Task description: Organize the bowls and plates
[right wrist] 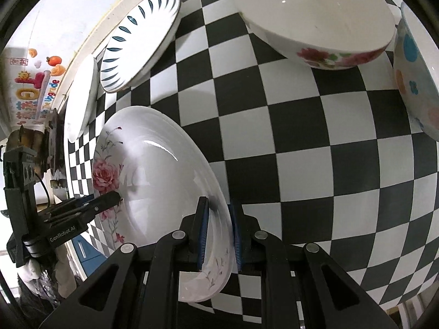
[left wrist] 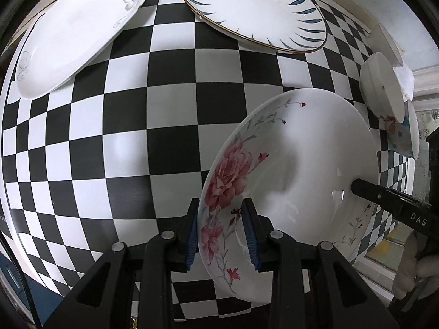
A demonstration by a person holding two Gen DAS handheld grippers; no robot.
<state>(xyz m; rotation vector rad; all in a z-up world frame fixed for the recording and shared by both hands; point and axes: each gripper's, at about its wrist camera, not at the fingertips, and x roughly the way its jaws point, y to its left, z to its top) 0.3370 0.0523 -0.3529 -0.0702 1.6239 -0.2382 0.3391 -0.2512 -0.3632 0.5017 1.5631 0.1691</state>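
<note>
A white deep plate with pink flowers (left wrist: 296, 164) is held over the checkered table by both grippers. My left gripper (left wrist: 222, 235) is shut on its flowered rim. My right gripper (right wrist: 219, 235) is shut on the opposite rim of the same plate (right wrist: 153, 181). The right gripper's finger also shows in the left wrist view (left wrist: 384, 194), and the left gripper shows in the right wrist view (right wrist: 107, 200). A white plate with grey scrollwork (left wrist: 79, 30) and a blue-leaf plate (left wrist: 255, 8) lie at the far side.
Bowls stand at the table's right edge: a white one with red flowers (right wrist: 318, 19) and one with blue and orange dots (right wrist: 417, 76). They also show in the left wrist view (left wrist: 381, 87). The black-and-white checkered tablecloth (left wrist: 137, 150) covers the table. A wall with stickers (right wrist: 33, 87) is behind.
</note>
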